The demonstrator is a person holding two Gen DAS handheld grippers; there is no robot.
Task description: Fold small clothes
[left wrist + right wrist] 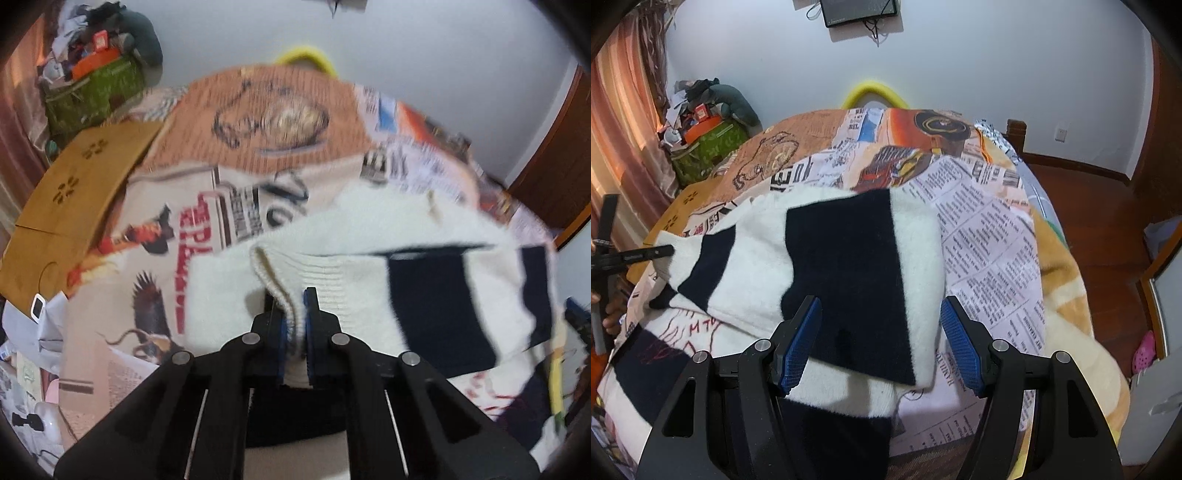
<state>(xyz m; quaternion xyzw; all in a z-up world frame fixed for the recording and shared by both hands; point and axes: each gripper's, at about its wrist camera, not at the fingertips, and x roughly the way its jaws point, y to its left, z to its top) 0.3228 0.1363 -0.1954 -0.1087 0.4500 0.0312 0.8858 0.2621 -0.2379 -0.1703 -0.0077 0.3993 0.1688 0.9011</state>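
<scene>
A white and navy striped knit sweater [849, 266] lies on the printed bedspread [990, 236]. Its ribbed cream cuff [291, 288] is pinched between the blue pads of my left gripper [295, 299], which is shut on it and lifts the sleeve. In the right wrist view that gripper [670, 251] shows at the far left, holding the sleeve end. My right gripper [881, 306] hovers open over the sweater's near navy band, its pads wide apart with nothing clamped between them.
A tan cardboard sheet [74, 192] lies on the bed's left side. A green bag heaped with clutter [705, 144] stands by the curtain. Wooden floor [1100, 221] lies right of the bed, with a pink shoe [1143, 352] there. A yellow hoop [875, 92] rises behind the bed.
</scene>
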